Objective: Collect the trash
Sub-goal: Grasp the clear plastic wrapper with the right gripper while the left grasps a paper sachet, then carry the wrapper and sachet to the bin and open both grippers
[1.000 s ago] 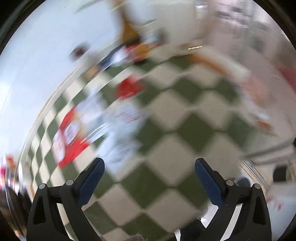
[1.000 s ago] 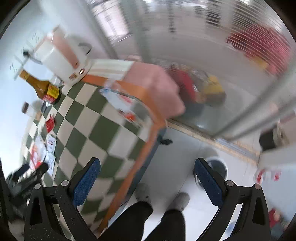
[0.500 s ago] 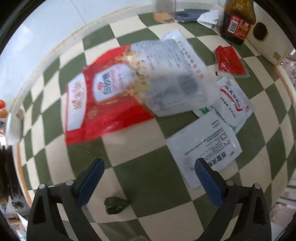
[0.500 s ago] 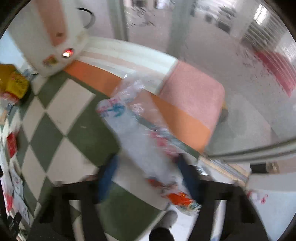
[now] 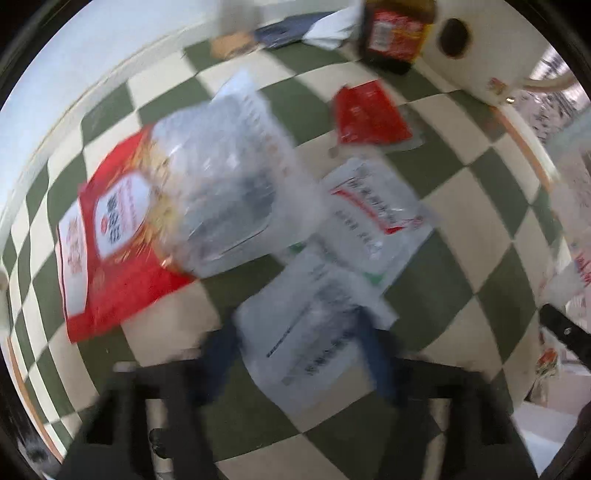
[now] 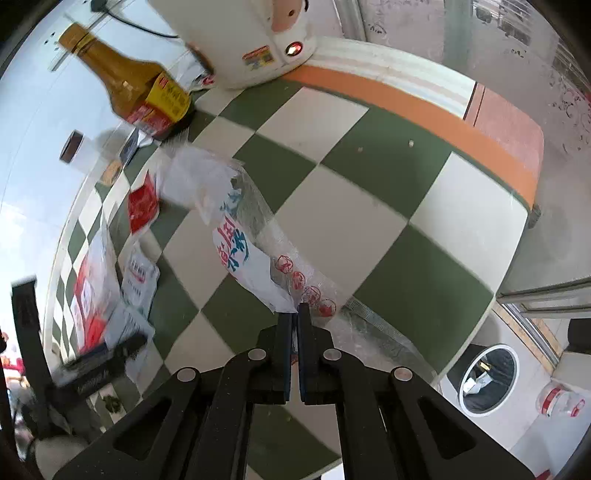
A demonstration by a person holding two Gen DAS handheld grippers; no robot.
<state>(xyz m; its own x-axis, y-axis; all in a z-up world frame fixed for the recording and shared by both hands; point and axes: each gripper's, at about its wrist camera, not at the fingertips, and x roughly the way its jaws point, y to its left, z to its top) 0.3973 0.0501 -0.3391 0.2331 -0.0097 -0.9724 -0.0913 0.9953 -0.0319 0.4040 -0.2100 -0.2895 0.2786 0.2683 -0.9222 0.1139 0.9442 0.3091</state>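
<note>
Left wrist view: the left gripper (image 5: 301, 354) sits low over the green-and-cream checkered worktop (image 5: 480, 206), its jaws apart on either side of a flat white printed sachet (image 5: 314, 332). The picture is smeared, so whether the pads touch the sachet cannot be told. Beyond it lie another white sachet with red stripes (image 5: 373, 210), a small red packet (image 5: 369, 112), and a large red-and-clear plastic bag (image 5: 166, 221); a brown sauce bottle (image 5: 397, 31) stands at the far edge.

Right wrist view: the right gripper (image 6: 294, 317) has its jaws together, clamped on the corner of a crumpled clear plastic bag with blue and red print (image 6: 240, 236), which trails over the worktop toward the bottle. A round white bin (image 6: 487, 380) stands on the floor below the worktop's edge.

Judged step: gathering wrappers, one secured, one being framed. Next, the left jaws need to close on the sachet's edge, likely by pressing low enough to catch the thin film.
</note>
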